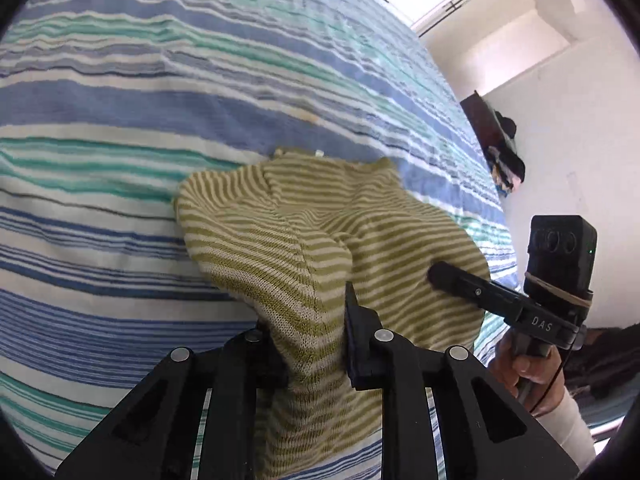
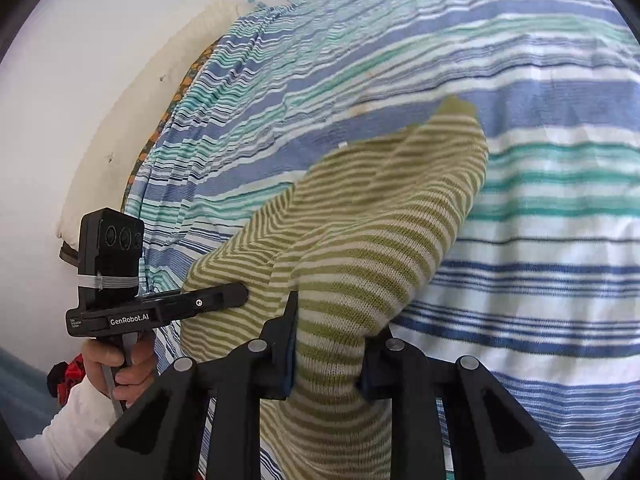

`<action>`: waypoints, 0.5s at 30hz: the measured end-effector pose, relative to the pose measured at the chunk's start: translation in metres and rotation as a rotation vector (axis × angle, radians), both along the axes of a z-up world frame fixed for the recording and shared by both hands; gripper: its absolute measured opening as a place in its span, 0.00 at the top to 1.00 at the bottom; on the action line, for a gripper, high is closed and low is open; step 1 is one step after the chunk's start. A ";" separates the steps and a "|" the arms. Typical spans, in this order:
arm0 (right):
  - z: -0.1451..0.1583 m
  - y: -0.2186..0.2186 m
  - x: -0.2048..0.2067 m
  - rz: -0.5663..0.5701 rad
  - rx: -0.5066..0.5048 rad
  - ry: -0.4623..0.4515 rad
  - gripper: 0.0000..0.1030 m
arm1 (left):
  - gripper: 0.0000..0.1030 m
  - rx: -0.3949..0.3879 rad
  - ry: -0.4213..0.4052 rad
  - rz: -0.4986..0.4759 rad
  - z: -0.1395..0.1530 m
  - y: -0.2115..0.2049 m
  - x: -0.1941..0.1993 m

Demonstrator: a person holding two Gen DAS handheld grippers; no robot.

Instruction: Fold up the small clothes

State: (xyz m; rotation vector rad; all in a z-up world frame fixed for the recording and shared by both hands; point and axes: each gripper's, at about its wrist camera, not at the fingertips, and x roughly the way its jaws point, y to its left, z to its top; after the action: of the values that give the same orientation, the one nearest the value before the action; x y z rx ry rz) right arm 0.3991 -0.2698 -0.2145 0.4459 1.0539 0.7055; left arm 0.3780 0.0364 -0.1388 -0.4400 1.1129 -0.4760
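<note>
Left wrist view: the striped sweater (image 1: 320, 240) is bunched on the bed (image 1: 120, 120), dark clothes (image 1: 506, 160) piled by the far wall. Left claw (image 1: 308, 344) pinches a raised fold; right claw (image 2: 328, 344) pinches another, each hand (image 1: 528, 368) gripping its handle from below.

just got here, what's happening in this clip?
A person is folding a small olive-and-cream striped knit garment over a blue, teal and white striped bedsheet. Both handheld grippers are shut on it: the left gripper and the right gripper each pinch bunched fabric. The near edge is lifted, the far end drapes onto the sheet. No finished fold yet.
</note>
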 end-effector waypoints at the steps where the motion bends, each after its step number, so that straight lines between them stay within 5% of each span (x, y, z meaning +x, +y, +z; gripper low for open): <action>1: 0.022 -0.002 0.003 -0.005 0.001 -0.050 0.78 | 0.82 -0.026 -0.055 0.008 0.023 0.003 0.001; 5: 0.115 -0.018 0.001 -0.008 0.039 -0.265 0.78 | 0.81 -0.108 -0.225 -0.002 0.096 0.010 -0.006; 8: 0.154 -0.027 -0.014 0.002 0.051 -0.355 0.77 | 0.79 -0.118 -0.249 -0.028 0.108 0.005 -0.013; 10: 0.151 -0.033 -0.020 -0.003 0.056 -0.324 0.76 | 0.74 -0.080 -0.190 -0.027 0.086 -0.001 -0.015; 12: 0.121 -0.037 -0.025 -0.027 0.027 -0.225 0.71 | 0.43 0.051 -0.087 0.011 0.046 -0.009 -0.024; 14: 0.078 -0.040 -0.037 -0.063 -0.042 -0.103 0.53 | 0.39 0.251 -0.030 0.049 0.007 -0.013 -0.049; 15: 0.056 -0.045 -0.048 -0.084 -0.085 -0.049 0.32 | 0.39 0.353 -0.030 0.059 -0.007 -0.015 -0.069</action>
State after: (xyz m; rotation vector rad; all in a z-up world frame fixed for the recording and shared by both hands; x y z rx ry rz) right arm 0.3509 -0.3148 -0.1583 0.3949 1.0094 0.5923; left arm 0.3094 0.0218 -0.1463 -0.1555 1.1250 -0.2264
